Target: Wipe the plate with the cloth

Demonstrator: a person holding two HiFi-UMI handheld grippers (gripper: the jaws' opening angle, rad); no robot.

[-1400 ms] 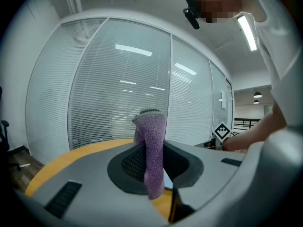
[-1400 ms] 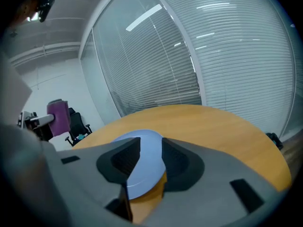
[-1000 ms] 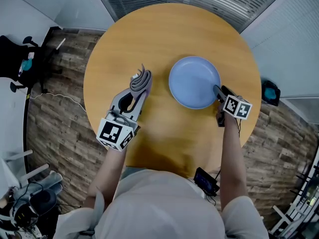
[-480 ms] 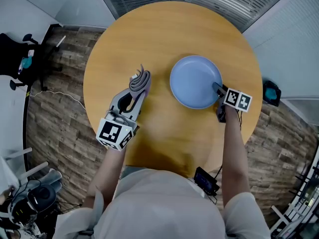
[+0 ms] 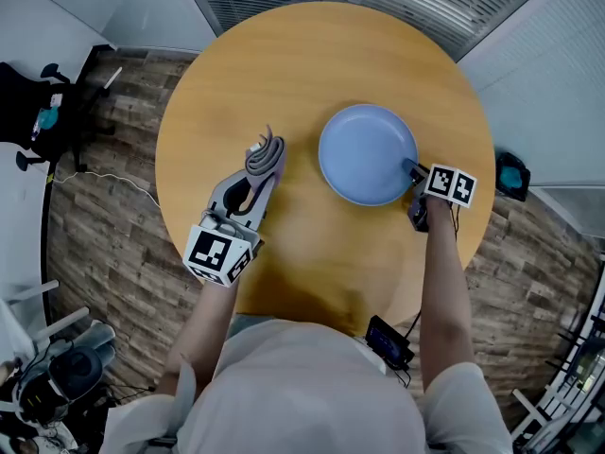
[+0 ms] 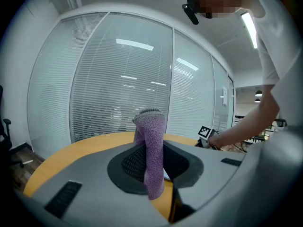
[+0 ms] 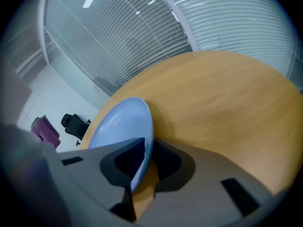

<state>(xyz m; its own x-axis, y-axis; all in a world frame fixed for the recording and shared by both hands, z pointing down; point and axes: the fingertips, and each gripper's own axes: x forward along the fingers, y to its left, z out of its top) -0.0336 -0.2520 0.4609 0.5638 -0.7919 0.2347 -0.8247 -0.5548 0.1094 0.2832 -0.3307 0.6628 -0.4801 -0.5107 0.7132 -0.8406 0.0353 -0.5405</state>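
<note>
I am at the bracing step: the wiping itself has not begun. The plate (image 5: 367, 154) lies flat on the round worktop (image 5: 312, 74), a little toward 3 o'clock from its centre, and it looks bare and pale blue all over.

My right tongs (image 5: 413, 170) come in at the plate's 4 o'clock edge, angled downward. In the right gripper view the rim runs straight between the jaws, which have just been closing and now pinch it, one jaw over the inner face and the other under the lip. I judge this a hold to steady the plate, and perhaps to tip it.

My left tongs (image 5: 260, 173) sit at about 9 o'clock from the plate, well apart from it and nearly level. They are clenched on the cloth (image 5: 266, 151), a purple-grey knitted piece that stands up out of the jaws in a folded hump, with a short tail hanging below them in the left gripper view.

The next move, as I read it, calls for carrying the cloth across toward 3 o'clock until the hump meets the plate's face, then rubbing across it while the right tongs keep the rim from sliding. The free hump is small, so I would need to press with the cloth itself and not the jaw tips.
</note>
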